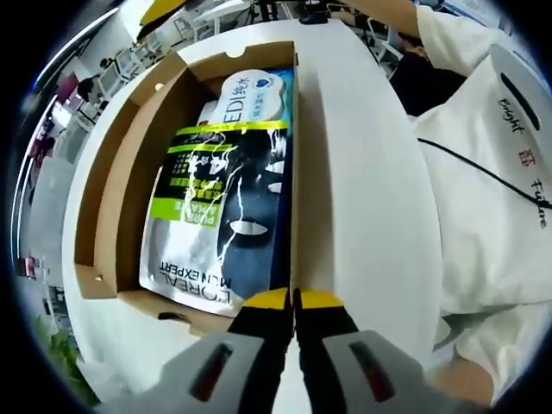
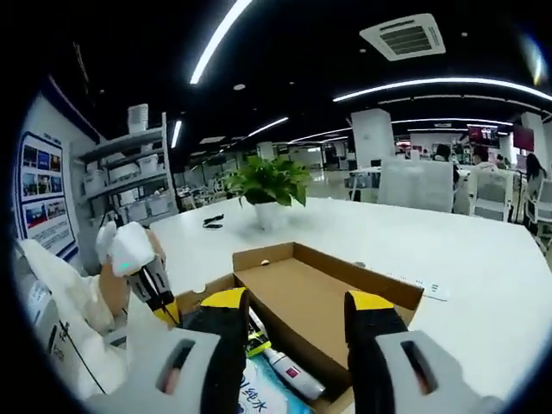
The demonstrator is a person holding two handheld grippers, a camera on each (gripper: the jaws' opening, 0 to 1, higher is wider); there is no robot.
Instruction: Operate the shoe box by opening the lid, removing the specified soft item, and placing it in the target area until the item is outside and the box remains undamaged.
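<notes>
Box (image 1: 129,172) of brown cardboard lies open on a white table (image 1: 362,198), its lid (image 2: 302,293) folded back flat and bare inside. In the left gripper view, a glossy pouch (image 1: 228,207) in black, white and lime green rests flat inside the box, filling most of its floor; a second pack (image 1: 254,90), pale with blue lettering, lies at the far end of the box, partly under the pouch. A person in a white shirt (image 1: 483,190) stands at the table's edge just beside the box.

Left gripper (image 1: 293,302), its yellow-tipped jaws pressed together, sits at the near wall of the box, touching or just above the pouch's lower corner; whether anything is pinched between the tips cannot be told. Right gripper (image 2: 296,312) hangs over the box with its jaws spread wide apart and nothing between them. In the right gripper view the left gripper appears at the left, held in the person's hand (image 2: 129,267). A potted plant (image 2: 269,194) stands on the table beyond the lid, with a small dark object (image 2: 213,222) lying near it.
</notes>
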